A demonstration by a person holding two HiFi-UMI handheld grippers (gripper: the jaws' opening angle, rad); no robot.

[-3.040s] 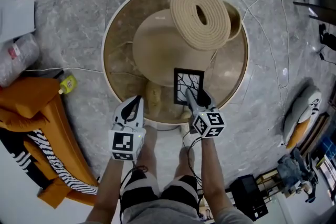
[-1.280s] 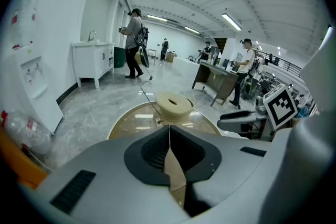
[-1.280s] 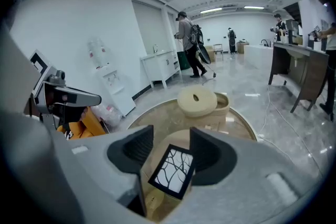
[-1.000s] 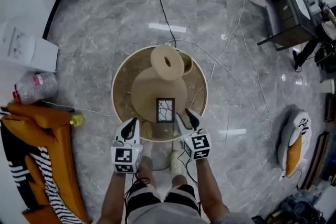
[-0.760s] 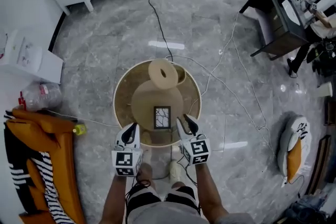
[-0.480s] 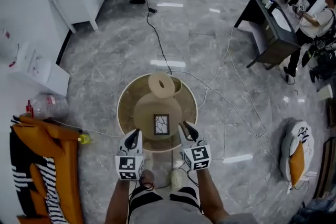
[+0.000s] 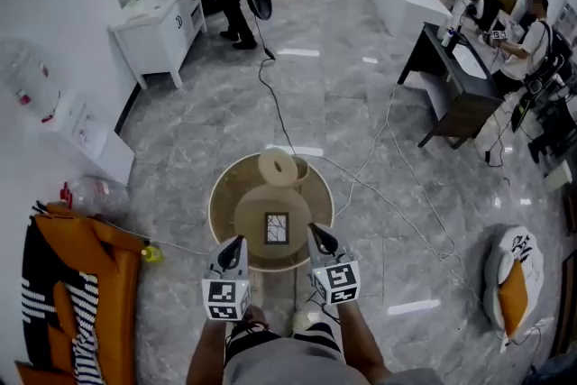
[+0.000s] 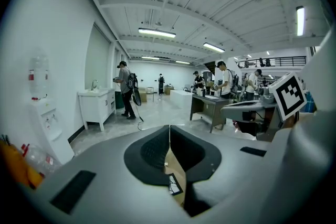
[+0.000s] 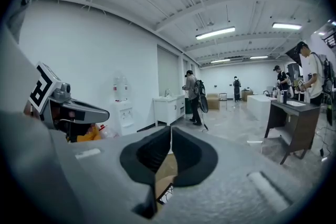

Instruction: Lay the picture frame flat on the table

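We have drawn both grippers back and up from the round table (image 7: 215,201), and our head has lifted too, so the table now looks small and far below us. The picture frame (image 7: 277,228) lies flat near the table's middle, on the tan round mat (image 7: 251,219), with nothing touching it. The left gripper (image 7: 236,242) hangs over the table's near edge, its jaws pressed together on nothing. The right gripper (image 7: 311,234) hangs beside it over the same edge; its jaws have just been closing and now meet, empty as well. We judge the frame laid down and released, so the task looks finished.
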